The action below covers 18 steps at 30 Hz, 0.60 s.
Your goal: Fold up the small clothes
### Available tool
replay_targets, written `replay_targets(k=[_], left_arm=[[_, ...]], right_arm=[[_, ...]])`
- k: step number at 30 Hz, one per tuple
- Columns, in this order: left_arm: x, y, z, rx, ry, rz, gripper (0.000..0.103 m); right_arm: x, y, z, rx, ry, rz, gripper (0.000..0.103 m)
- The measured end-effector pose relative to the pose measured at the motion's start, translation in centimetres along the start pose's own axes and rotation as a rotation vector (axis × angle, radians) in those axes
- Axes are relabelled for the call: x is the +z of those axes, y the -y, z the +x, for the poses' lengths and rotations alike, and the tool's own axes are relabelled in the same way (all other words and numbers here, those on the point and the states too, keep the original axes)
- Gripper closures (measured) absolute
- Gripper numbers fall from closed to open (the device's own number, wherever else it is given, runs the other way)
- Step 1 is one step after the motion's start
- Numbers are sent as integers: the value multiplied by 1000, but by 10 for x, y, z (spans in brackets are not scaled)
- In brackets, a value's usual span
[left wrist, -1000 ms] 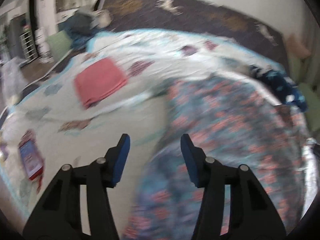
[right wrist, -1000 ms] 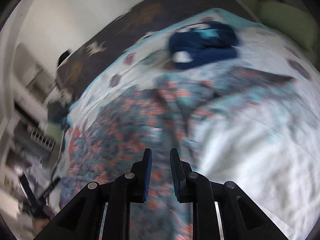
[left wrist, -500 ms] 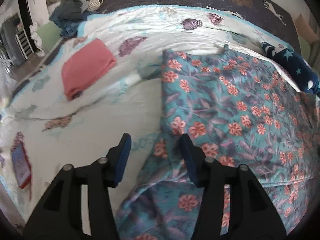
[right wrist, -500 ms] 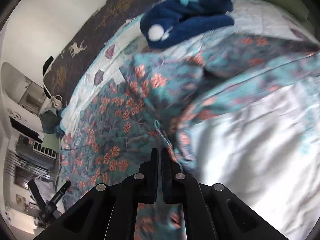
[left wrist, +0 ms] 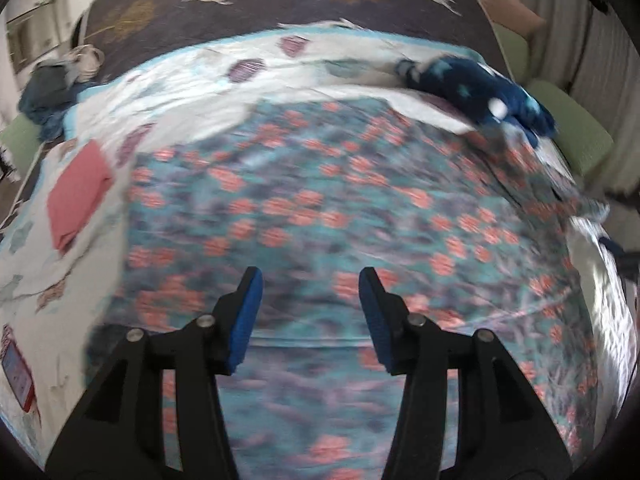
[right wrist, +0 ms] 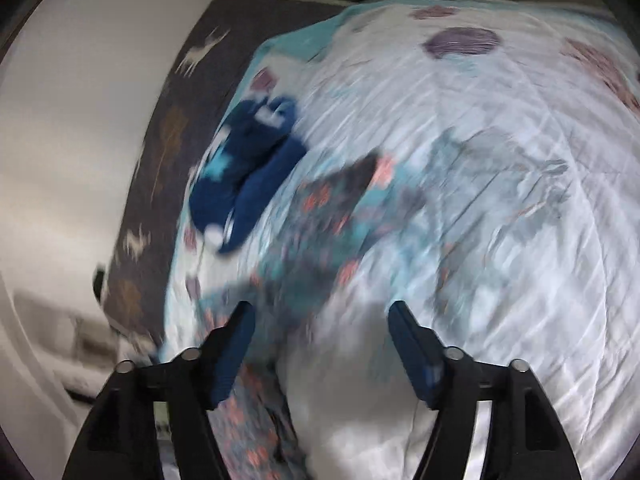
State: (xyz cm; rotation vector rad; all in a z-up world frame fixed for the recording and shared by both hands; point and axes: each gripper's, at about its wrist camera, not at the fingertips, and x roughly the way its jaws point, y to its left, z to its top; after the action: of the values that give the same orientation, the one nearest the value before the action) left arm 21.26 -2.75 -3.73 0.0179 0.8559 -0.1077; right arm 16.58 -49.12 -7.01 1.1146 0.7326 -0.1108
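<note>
A teal garment with coral flowers (left wrist: 340,216) lies spread flat over the bed. My left gripper (left wrist: 310,314) is open and empty just above its near part. In the right wrist view one end of the same floral garment (right wrist: 320,232) lies rumpled on the white quilt. My right gripper (right wrist: 322,354) is wide open and empty above the quilt, just short of that end. Both views are motion-blurred.
A folded pink cloth (left wrist: 78,192) lies on the quilt at left. A navy star-print garment (left wrist: 480,88) lies at the far right, also in the right wrist view (right wrist: 248,172). A red-edged phone-like item (left wrist: 16,372) sits near the left edge. Green cushions (left wrist: 576,124) flank the bed.
My right gripper, shut half a second ago, has opened wide and swung right, over the white quilt. My left gripper stayed open and moved right, over the floral garment.
</note>
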Motion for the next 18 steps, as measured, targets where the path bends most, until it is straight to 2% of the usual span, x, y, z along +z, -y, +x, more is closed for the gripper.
replay_targets(k=[2,4,7,8,9,10,13,14,18], left_arm=[[-2,16,5,-14,-18,29,51],[-5,28,10,-14,-28,54,51],[-8,42,12,-11,-37,85,51],[-8,44,12,-5,-35,93,51],[-8,44,11,-4,-34,93,51],[-8,43,12,-7,-36,90,51],[-7,35,15,6,-40,63,51],[-8,33,16,6,-42,56,51],[-9,27,19,-7,-42,34,51]], right_arm=[[12,0,9,-4,-17,24,31],[21,-7,21,-64,-48,10,30],[17,-29,45,-130,-85,-104,32],[15,-35,48,-169,-66,-168,53],[14,-35,47,-199,-43,-200,89],[18,-31,47,-223,-26,-198,96],[41,16,28,-101,26,60,96],[48,31,21,-89,45,118,94],[55,64,-3,-54,104,214,93]])
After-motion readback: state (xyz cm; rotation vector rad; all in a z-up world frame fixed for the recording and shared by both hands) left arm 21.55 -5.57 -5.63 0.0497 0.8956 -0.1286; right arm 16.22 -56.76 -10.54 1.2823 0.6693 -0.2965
